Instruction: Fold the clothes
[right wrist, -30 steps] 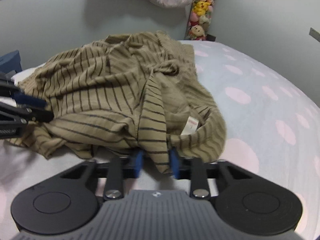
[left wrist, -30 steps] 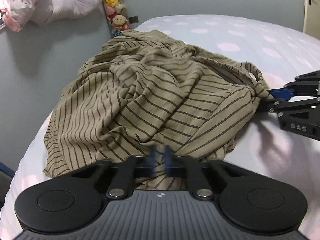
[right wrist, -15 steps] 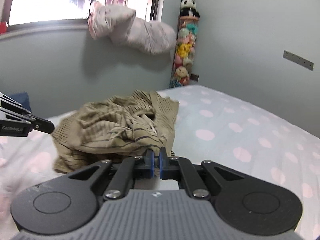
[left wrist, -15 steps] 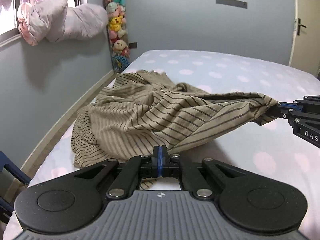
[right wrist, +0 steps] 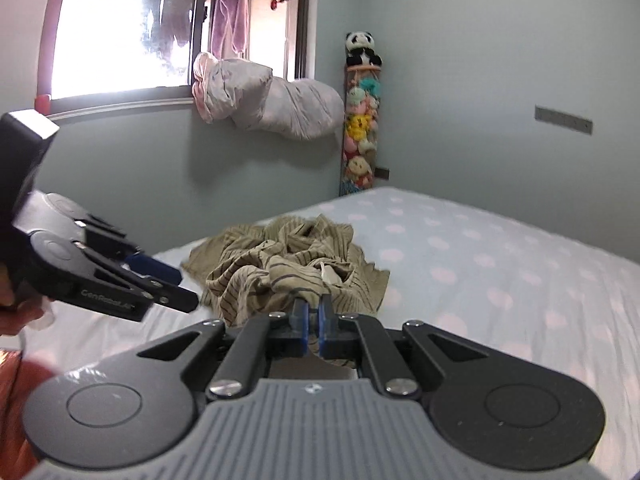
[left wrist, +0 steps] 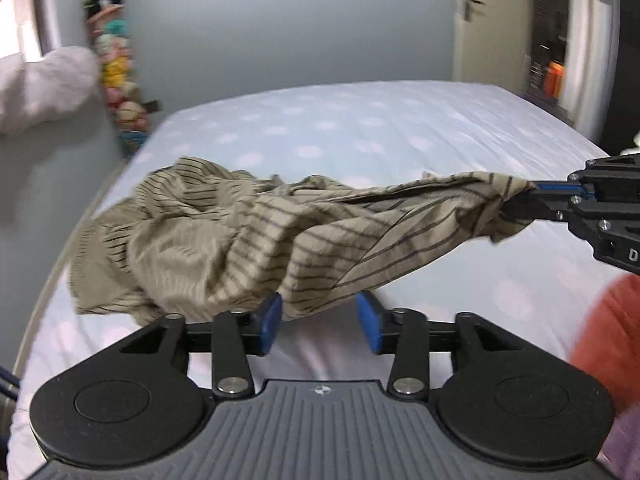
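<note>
Right tool: jaws pinched nearly closed on a bunched edge of the striped garment; the left wrist view shows that end pulled out taut and off the bed toward the right tool. Left tool: jaws opening, blue pads apart, cloth draped between and over them but not pressed by either pad, so I read that side as let go. In the right wrist view the left tool sits beside the heap with nothing clamped. The garment is an olive, dark-striped piece, mostly a crumpled mound on the spotted bed, near the wall-side edge, one end strung up to the right tool. Likely reason for the one-sided hold: drag the piece out of its tangle so an edge or corner can be found, then regrip with the left. Folding proper has not started; cloth is still wadded, no flat panel visible. Risk: a single pinch on a bunched edge can slip or twist the fabric further. Beyond: wall, window, hanging stack of plush toys, door.
</note>
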Action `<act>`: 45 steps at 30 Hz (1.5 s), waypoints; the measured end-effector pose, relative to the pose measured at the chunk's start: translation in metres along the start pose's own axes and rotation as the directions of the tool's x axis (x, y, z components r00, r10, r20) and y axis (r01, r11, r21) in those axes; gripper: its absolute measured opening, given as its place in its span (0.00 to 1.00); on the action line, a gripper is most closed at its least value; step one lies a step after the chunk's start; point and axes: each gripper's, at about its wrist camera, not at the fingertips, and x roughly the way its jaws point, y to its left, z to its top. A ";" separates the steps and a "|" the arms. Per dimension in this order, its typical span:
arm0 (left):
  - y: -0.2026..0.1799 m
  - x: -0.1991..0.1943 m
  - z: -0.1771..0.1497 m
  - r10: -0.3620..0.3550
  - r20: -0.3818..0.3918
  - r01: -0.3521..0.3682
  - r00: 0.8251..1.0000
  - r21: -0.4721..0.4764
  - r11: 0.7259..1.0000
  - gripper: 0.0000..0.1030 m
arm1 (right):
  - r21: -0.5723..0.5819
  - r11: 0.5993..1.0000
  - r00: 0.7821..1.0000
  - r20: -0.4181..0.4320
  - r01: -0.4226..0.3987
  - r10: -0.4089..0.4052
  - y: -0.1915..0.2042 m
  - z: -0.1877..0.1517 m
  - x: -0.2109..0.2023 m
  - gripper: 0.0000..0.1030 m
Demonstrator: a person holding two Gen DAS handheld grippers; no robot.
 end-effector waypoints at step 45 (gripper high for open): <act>-0.075 0.158 -0.052 -0.109 -0.404 0.024 0.908 -0.208 0.978 0.48 | -0.003 0.991 0.907 -0.404 -0.133 0.121 -0.085 -0.073 0.138 0.43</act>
